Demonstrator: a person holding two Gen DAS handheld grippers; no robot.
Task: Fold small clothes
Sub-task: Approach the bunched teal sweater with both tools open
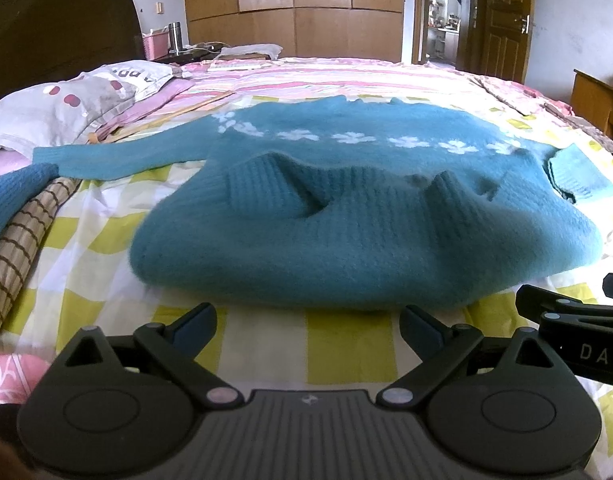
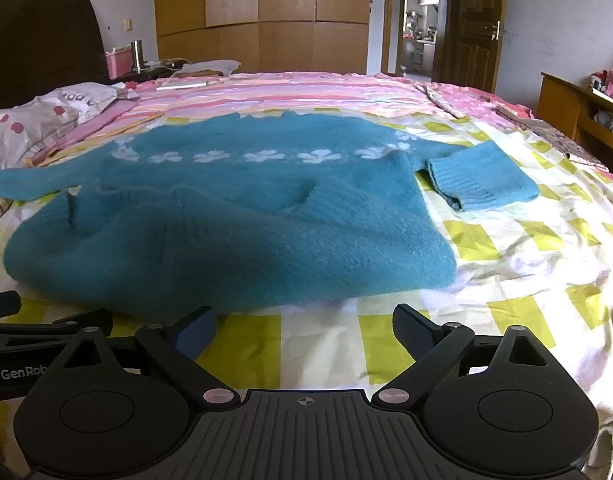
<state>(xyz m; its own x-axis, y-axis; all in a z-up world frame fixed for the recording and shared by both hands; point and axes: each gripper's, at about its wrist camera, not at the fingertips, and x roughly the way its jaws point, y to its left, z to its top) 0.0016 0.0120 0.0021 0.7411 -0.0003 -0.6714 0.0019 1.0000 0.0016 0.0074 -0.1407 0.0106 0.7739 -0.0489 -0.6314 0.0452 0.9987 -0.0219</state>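
I hold my left tool (image 1: 308, 328) tilted down toward the bed (image 1: 346, 344), low in the frame, its jaws spread wide with only checked sheet between them and nothing gripped. Far off in the upper left of that view a pink basket (image 1: 153, 46) stands on a dark nightstand; I cannot tell what is in it, and a metal flask (image 1: 174, 36) stands just beside it. The teal sweater (image 1: 346, 208) lies spread across the middle of the frame, its near folded edge just beyond my fingertips and not touching them, one sleeve reaching out to the left, a folded cuff at the right. My right tool (image 2: 304, 330) sits at the same downward tilt at the bottom of its view, jaws likewise wide apart and empty, with the sweater's near edge just above them and more toward the left, the cuff (image 2: 482, 176) lying in the right middle.
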